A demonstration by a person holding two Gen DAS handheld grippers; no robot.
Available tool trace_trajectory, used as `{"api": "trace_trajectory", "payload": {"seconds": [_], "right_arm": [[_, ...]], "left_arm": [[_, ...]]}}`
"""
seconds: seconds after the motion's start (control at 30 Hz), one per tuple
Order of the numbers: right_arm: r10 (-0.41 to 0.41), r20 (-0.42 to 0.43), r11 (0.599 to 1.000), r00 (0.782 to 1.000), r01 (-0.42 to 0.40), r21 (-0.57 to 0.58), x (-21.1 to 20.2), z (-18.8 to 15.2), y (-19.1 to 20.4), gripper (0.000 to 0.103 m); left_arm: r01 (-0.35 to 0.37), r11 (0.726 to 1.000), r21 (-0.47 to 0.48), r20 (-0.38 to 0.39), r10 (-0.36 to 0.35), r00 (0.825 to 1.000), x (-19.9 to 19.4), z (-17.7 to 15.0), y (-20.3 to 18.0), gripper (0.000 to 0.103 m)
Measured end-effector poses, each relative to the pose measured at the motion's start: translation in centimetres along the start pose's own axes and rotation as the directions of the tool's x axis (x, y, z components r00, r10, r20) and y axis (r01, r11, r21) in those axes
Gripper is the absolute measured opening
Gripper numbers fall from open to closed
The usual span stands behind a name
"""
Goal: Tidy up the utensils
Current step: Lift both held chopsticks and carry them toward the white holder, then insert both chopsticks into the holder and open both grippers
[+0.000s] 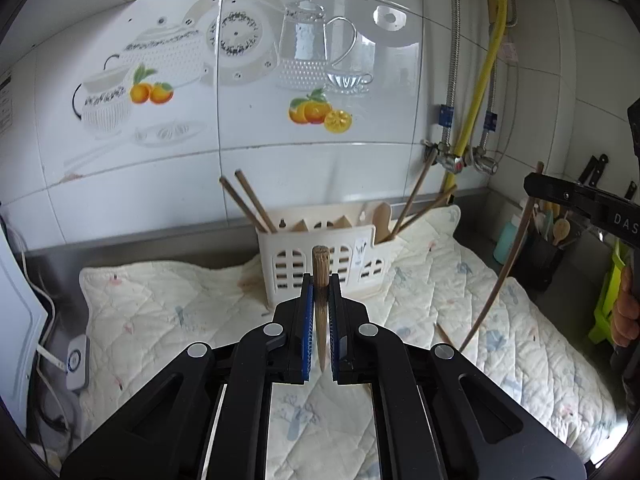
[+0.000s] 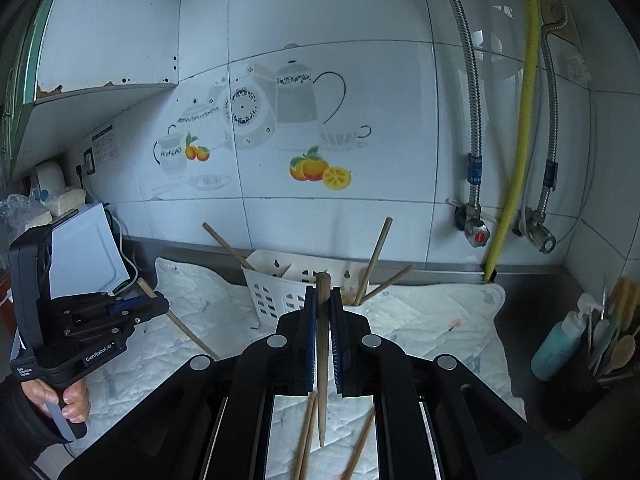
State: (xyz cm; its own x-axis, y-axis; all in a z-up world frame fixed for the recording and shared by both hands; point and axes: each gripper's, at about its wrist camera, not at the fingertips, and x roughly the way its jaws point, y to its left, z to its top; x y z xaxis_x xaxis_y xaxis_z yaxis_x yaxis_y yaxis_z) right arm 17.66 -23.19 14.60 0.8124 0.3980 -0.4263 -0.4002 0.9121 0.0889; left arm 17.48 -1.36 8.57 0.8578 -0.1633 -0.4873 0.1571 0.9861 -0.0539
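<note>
My left gripper (image 1: 320, 282) is shut on a wooden chopstick (image 1: 321, 260), held above the quilted cloth (image 1: 160, 312). Just beyond it stands the white slotted utensil caddy (image 1: 288, 268). Chopsticks lean out of its left end (image 1: 252, 204) and right end (image 1: 416, 196). My right gripper (image 2: 323, 294) is shut on another chopstick (image 2: 322, 360), also in front of the caddy (image 2: 268, 296). Each gripper shows in the other's view: the right gripper (image 1: 534, 186) with its long stick (image 1: 500, 280), the left gripper (image 2: 164, 306) with its stick (image 2: 188, 332). Loose chopsticks (image 2: 304, 440) lie on the cloth below.
A dark pot of spoons (image 2: 616, 348) and a teal bottle (image 2: 560, 348) stand at the right on the steel counter. Metal hoses, valves (image 2: 476, 236) and a yellow hose (image 2: 520, 140) run down the tiled wall. A white appliance (image 2: 88, 248) sits at the left.
</note>
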Motion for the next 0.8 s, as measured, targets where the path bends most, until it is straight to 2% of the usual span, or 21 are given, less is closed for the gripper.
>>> {"api": "trace_trajectory", "payload": {"seconds": [0.13,0.27,0.57,0.8], "right_arm": [[0.004,0.023,1.0,1.0,-0.004,-0.004,1.1,2.6,0.0,0.007],[-0.001,0.06,1.0,0.998,0.001,0.0,2.2,4.8,0.0,0.007],[-0.04,0.114,0.999,0.993,0.041,-0.005,5.6,9.0,-0.3,0.007],[-0.057,0.149,0.998,0.987,0.057,0.003,7.9,10.7,-0.8,0.007]], "left_arm": [[-0.008,1.0,0.022,0.026,0.007,1.0,0.0,2.6,-0.3,0.005],[-0.002,1.0,0.022,0.094,0.0,0.996,-0.8,5.4,-0.5,0.005],[-0.048,0.999,0.009,0.239,0.045,0.97,-1.6,11.8,-0.2,0.005],[-0.107,0.994,0.024,0.264,0.097,0.96,0.8,13.4,-0.1,0.005]]}}
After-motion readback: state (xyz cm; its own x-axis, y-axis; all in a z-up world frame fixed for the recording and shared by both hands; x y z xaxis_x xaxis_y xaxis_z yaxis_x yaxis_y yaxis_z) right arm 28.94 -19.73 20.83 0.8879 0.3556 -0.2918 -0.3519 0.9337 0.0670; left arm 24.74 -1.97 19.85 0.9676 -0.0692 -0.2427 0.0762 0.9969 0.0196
